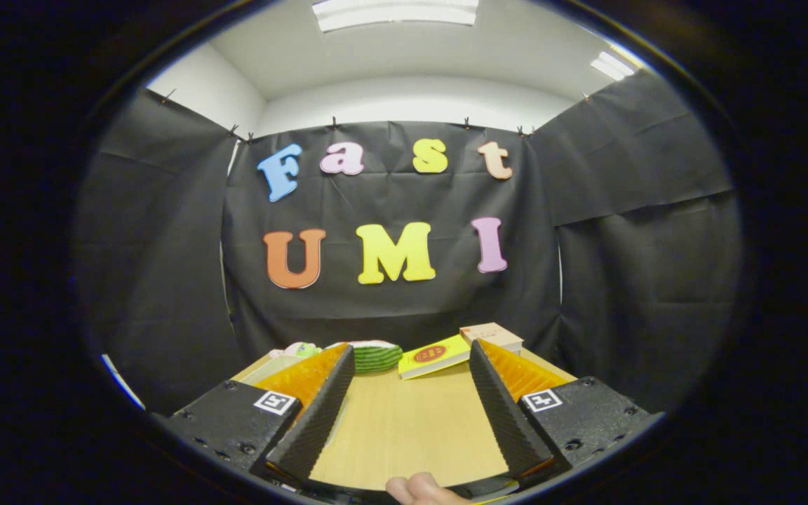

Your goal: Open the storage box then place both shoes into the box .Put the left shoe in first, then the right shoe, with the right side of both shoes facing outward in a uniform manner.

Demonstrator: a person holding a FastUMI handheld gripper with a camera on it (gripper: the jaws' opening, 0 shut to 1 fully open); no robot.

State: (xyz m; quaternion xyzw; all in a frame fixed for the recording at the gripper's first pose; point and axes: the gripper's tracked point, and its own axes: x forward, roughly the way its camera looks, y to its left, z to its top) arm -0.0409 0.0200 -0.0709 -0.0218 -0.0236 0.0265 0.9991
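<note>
Claw (411, 358) spread wide over table (404, 428), nothing between fingers

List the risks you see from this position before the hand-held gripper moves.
1. The hand-held gripper is open over bare table; the storage box and shoes aren't identifiable, so moving ahead is blind.
2. The yellow book and green striped object just beyond the fingers could be knocked.

1. Black cloth wall (404, 308) hangs from clips across the booth, from 9 to 3 o'clock.
2. White ceiling (404, 63) at 12 o'clock, with lit light panels (395, 12).
3. Pale wooden table (407, 428) at 6 o'clock.
</note>
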